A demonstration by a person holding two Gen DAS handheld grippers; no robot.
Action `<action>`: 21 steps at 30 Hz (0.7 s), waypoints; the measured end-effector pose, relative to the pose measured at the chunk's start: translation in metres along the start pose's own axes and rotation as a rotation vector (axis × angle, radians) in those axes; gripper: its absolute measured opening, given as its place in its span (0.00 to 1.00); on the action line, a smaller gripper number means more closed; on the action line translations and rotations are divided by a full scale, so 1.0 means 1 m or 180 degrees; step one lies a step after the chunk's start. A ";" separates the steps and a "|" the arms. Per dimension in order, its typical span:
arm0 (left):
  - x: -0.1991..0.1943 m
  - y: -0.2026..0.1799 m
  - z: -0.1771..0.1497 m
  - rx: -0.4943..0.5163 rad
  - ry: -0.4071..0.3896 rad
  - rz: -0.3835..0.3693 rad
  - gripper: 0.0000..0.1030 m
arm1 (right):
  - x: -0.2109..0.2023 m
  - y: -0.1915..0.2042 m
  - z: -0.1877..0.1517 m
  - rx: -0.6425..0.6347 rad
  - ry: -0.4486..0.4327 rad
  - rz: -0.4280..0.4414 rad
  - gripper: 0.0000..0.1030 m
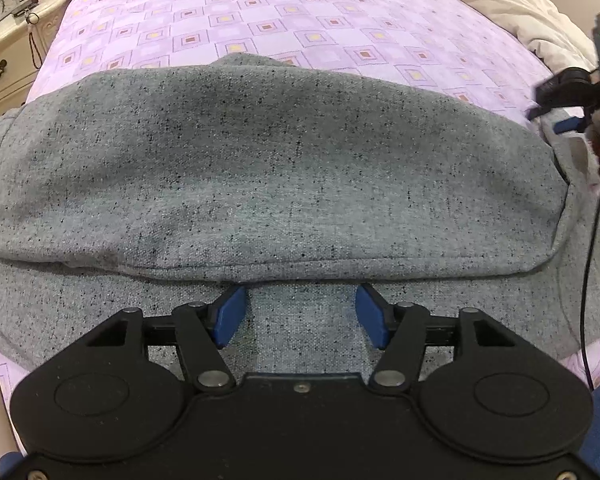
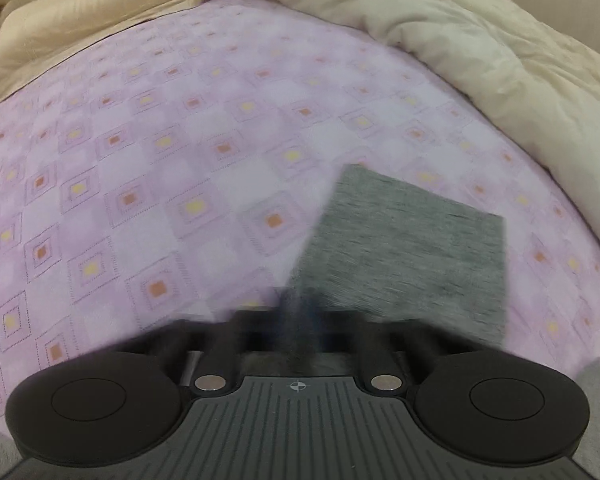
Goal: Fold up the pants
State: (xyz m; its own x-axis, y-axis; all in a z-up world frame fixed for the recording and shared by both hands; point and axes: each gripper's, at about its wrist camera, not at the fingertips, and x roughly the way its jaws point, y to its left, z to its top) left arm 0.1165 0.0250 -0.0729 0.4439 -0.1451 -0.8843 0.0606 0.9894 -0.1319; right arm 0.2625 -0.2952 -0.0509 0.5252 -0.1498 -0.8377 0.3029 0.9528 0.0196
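Note:
Grey speckled pants [image 1: 280, 160] lie across the purple patterned bedsheet [image 1: 300, 20], with an upper layer folded over a lower one. My left gripper [image 1: 302, 314] hovers at the near hem of that fold. It is open, its blue pads [image 1: 230, 316] apart over the lower layer and gripping nothing. My right gripper [image 1: 568, 120] is at the pants' right edge. The right wrist view is blurred: there the right gripper [image 2: 300, 312] has its fingers together at the edge of a grey flap of the pants [image 2: 412, 248], which spreads away from them over the sheet [image 2: 140, 160].
A cream duvet [image 2: 480, 40] is heaped along the bed's right side and a beige pillow [image 2: 80, 12] lies at the head. A cream nightstand [image 1: 8, 40] with a clock [image 1: 2, 4] stands left of the bed. A black cable [image 1: 590, 280] hangs from the right gripper.

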 end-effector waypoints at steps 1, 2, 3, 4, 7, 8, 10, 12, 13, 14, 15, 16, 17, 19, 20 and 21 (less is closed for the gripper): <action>0.000 0.001 0.000 -0.0003 -0.0004 -0.0008 0.62 | -0.012 -0.012 0.001 0.0116 -0.0077 0.0103 0.02; -0.001 0.001 -0.001 -0.0010 -0.0007 -0.0017 0.62 | -0.023 -0.022 0.002 0.0208 -0.0157 0.0164 0.02; -0.002 0.002 -0.001 -0.0022 -0.0009 -0.0027 0.62 | -0.037 -0.035 0.001 0.0297 -0.0247 0.0231 0.02; -0.003 0.003 -0.001 -0.0035 -0.0011 -0.0036 0.62 | -0.050 -0.046 0.000 0.0369 -0.0317 0.0289 0.02; -0.008 0.007 -0.003 -0.0069 -0.0051 -0.0031 0.62 | -0.087 -0.084 -0.008 0.0621 -0.0475 0.0387 0.02; -0.009 0.008 -0.004 -0.0072 -0.0057 -0.0019 0.62 | -0.096 -0.097 -0.012 0.0725 -0.0501 0.0430 0.02; -0.012 0.010 -0.007 -0.0093 -0.0075 -0.0033 0.62 | -0.112 -0.125 -0.025 0.0966 -0.0527 0.0487 0.02; -0.017 0.014 -0.011 -0.0131 -0.0112 -0.0070 0.62 | -0.122 -0.145 -0.045 0.1126 -0.0521 0.0492 0.02; -0.020 0.015 -0.013 -0.0140 -0.0140 -0.0069 0.62 | -0.124 -0.153 -0.057 0.1166 -0.0498 0.0485 0.02; -0.023 0.016 -0.015 -0.0139 -0.0173 -0.0056 0.62 | -0.123 -0.157 -0.068 0.1194 -0.0457 0.0469 0.02; -0.026 0.017 -0.018 -0.0128 -0.0210 -0.0042 0.62 | -0.120 -0.161 -0.080 0.1220 -0.0398 0.0449 0.02; -0.028 0.019 -0.020 -0.0111 -0.0242 -0.0034 0.62 | -0.115 -0.165 -0.091 0.1262 -0.0319 0.0439 0.02; -0.031 0.019 -0.022 -0.0081 -0.0283 -0.0025 0.62 | -0.110 -0.166 -0.101 0.1312 -0.0253 0.0437 0.02; -0.036 0.021 -0.026 -0.0016 -0.0352 -0.0004 0.62 | -0.098 -0.169 -0.119 0.1396 -0.0133 0.0436 0.02; -0.038 0.021 -0.028 -0.0001 -0.0374 -0.0005 0.62 | -0.096 -0.168 -0.124 0.1410 -0.0106 0.0439 0.02; -0.040 0.022 -0.028 -0.0004 -0.0387 -0.0017 0.63 | -0.092 -0.168 -0.129 0.1426 -0.0097 0.0438 0.02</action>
State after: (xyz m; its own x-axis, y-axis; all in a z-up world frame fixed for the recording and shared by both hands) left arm 0.0753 0.0527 -0.0525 0.5487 -0.1486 -0.8227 0.0621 0.9886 -0.1371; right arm 0.0609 -0.4073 -0.0473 0.6057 -0.0441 -0.7945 0.5387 0.7576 0.3686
